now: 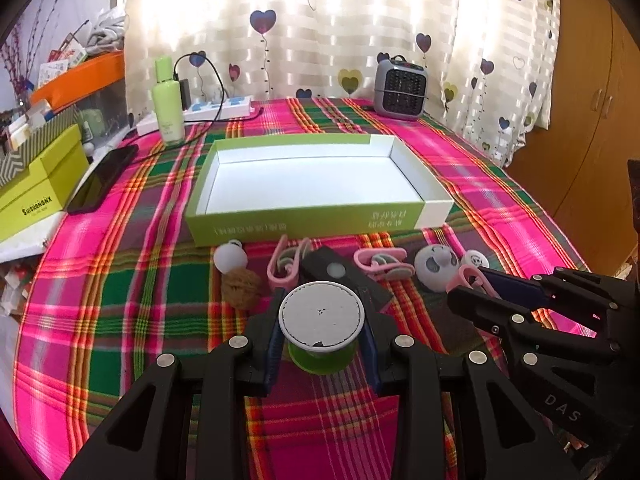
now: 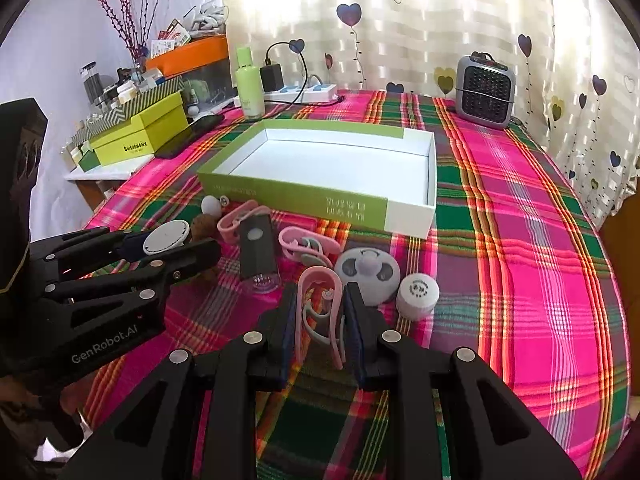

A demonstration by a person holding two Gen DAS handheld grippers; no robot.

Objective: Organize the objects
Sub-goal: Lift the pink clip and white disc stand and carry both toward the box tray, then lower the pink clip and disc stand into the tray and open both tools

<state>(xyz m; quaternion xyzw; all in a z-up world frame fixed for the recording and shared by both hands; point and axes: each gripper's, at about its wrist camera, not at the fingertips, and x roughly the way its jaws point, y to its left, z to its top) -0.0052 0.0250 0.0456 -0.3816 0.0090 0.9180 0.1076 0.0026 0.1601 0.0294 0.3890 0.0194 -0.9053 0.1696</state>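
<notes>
left gripper [image 1: 322, 334] clenched on green spool [image 1: 322, 320] | right gripper [image 2: 320, 320] grasping pink clip [image 2: 320, 316] | both near open box [image 1: 304, 222], seemingly lifted | carry level over its front wall, release low inside

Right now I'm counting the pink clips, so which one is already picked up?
The pink clip between the right gripper fingers, nearest the camera. The other two pink clips lie loose on the cloth near the green box.
</notes>
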